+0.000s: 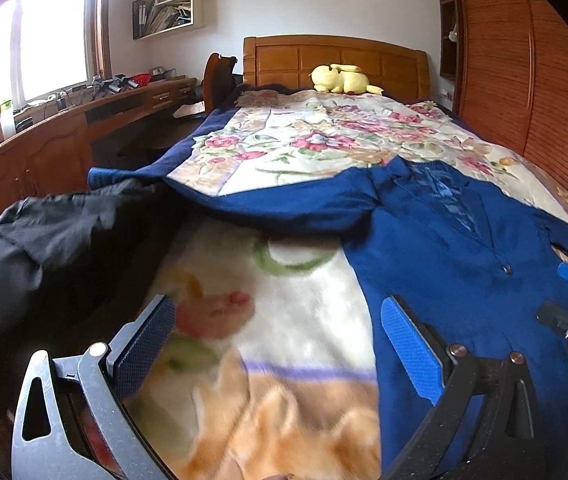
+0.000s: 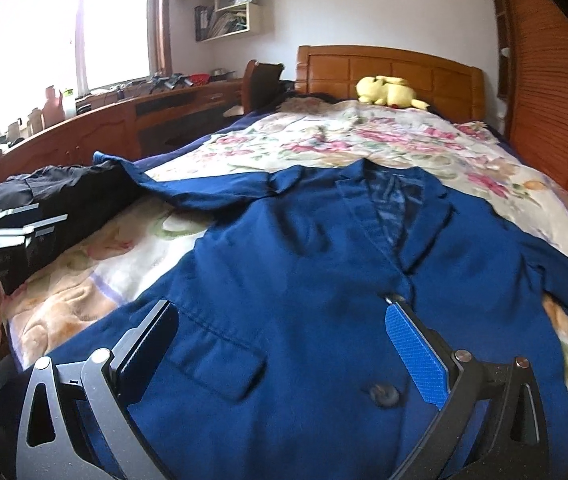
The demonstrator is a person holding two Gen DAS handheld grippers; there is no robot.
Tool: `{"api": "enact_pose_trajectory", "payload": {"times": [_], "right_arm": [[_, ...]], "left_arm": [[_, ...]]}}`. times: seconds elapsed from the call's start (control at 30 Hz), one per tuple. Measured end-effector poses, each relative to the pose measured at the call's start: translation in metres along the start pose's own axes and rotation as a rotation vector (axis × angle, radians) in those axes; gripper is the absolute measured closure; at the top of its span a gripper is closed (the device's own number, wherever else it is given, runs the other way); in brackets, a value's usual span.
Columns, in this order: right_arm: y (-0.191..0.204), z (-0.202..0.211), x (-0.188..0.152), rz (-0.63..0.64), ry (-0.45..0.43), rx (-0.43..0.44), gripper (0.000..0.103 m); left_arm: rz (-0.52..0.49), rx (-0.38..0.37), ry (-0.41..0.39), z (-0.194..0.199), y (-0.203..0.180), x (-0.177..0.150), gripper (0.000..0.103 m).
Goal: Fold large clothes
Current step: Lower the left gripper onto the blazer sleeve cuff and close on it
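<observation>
A large blue blazer (image 2: 303, 264) lies face up on the bed, collar toward the headboard, front shut with a dark button (image 2: 383, 394). One sleeve (image 2: 172, 190) stretches out to the left. My right gripper (image 2: 284, 344) hovers open above the blazer's lower front, one finger near the pocket flap (image 2: 220, 364). My left gripper (image 1: 280, 344) is open over the floral blanket (image 1: 284, 300), just left of the blazer (image 1: 443, 248) edge, holding nothing. It also shows at the left edge of the right wrist view, left gripper (image 2: 28, 220).
A black garment (image 1: 44, 248) is piled at the bed's left edge. A yellow plush toy (image 2: 387, 90) lies by the wooden headboard (image 2: 391, 68). A long wooden desk (image 2: 124, 120) runs along the left, a slatted wardrobe (image 2: 555, 112) along the right.
</observation>
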State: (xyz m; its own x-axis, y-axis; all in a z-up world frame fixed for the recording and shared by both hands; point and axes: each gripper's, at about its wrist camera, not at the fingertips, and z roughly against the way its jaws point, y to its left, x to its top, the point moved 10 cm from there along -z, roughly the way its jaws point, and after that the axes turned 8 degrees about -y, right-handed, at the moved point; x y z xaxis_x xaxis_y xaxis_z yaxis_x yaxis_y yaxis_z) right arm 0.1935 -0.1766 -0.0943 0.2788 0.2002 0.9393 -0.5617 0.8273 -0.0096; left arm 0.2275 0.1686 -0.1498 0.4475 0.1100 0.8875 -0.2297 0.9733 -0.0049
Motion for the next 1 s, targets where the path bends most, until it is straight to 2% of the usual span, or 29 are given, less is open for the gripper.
{"api": "enact_pose_trajectory", "payload": {"times": [0.13,0.27,0.4,0.53,0.6,0.67,0.73,0.9,1.0], "right_arm": [[0.003,-0.017,0.006,0.007,0.005,0.024,0.000],[-0.001,-0.031,0.009,0.010,0.002,0.051,0.000],[-0.001,-0.036,-0.004,0.002,0.013,0.065,0.000],[-0.009,-0.034,-0.013,-0.027,0.028,0.075,0.000],[-0.013,-0.030,-0.015,-0.039,0.025,0.072,0.000],[-0.015,-0.026,-0.017,-0.037,0.030,0.056,0.000],[-0.014,-0.024,-0.017,-0.031,0.028,0.054,0.000],[-0.006,-0.031,-0.016,-0.021,0.033,0.047,0.000],[-0.004,-0.034,-0.017,-0.011,0.045,0.047,0.000]], "left_arm": [[0.023,-0.001,0.014,-0.022,0.011,0.017,0.000],[0.003,0.001,0.030,-0.046,0.013,0.030,0.000],[0.011,-0.019,0.060,-0.073,0.016,0.035,0.000],[-0.014,-0.007,0.091,-0.101,0.017,0.035,0.001],[-0.017,-0.006,0.089,-0.112,0.019,0.036,0.007],[0.007,-0.010,0.121,-0.126,0.023,0.033,0.013],[0.058,-0.021,0.153,-0.141,0.030,0.030,0.023],[0.151,0.015,0.198,-0.172,0.054,0.027,0.049],[0.152,0.041,0.215,-0.183,0.063,0.024,0.052]]}}
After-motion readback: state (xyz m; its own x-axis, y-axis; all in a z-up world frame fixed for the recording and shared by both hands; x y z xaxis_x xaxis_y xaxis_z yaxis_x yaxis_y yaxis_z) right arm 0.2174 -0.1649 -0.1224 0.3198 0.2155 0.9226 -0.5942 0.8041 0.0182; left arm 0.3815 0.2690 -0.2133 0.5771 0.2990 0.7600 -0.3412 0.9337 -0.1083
